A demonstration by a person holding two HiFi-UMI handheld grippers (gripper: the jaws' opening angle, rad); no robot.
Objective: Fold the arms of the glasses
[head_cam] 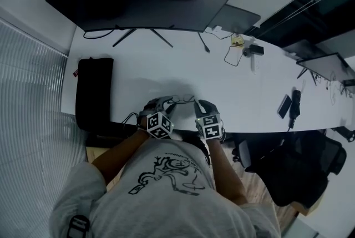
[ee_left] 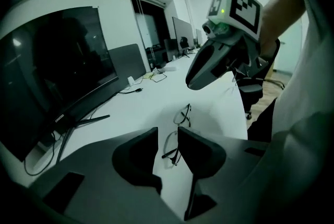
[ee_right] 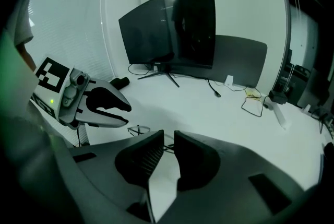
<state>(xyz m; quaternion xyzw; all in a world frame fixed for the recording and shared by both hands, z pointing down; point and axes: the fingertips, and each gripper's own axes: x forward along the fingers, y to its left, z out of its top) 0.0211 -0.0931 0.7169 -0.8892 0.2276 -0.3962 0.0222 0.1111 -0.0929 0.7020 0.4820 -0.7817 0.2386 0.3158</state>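
Observation:
A pair of thin-rimmed glasses (head_cam: 180, 100) lies on the white table (head_cam: 233, 92) near its front edge, between my two grippers. In the left gripper view the glasses (ee_left: 179, 129) rest on the tabletop just beyond my left gripper (ee_left: 167, 151), whose jaws stand open with nothing between them. My right gripper (ee_right: 168, 155) hangs above the table with a narrow gap between its jaws, and nothing is in that gap. Its jaws hide most of the glasses (ee_right: 136, 130). How the arms of the glasses lie is hard to tell. Both grippers are off the glasses.
A large curved monitor (head_cam: 144, 4) stands at the back of the table, with a black case (head_cam: 94, 92) at the left. Cables (head_cam: 236, 52) and a phone (head_cam: 284, 105) lie to the right. A black office chair (head_cam: 299, 170) stands right of the person.

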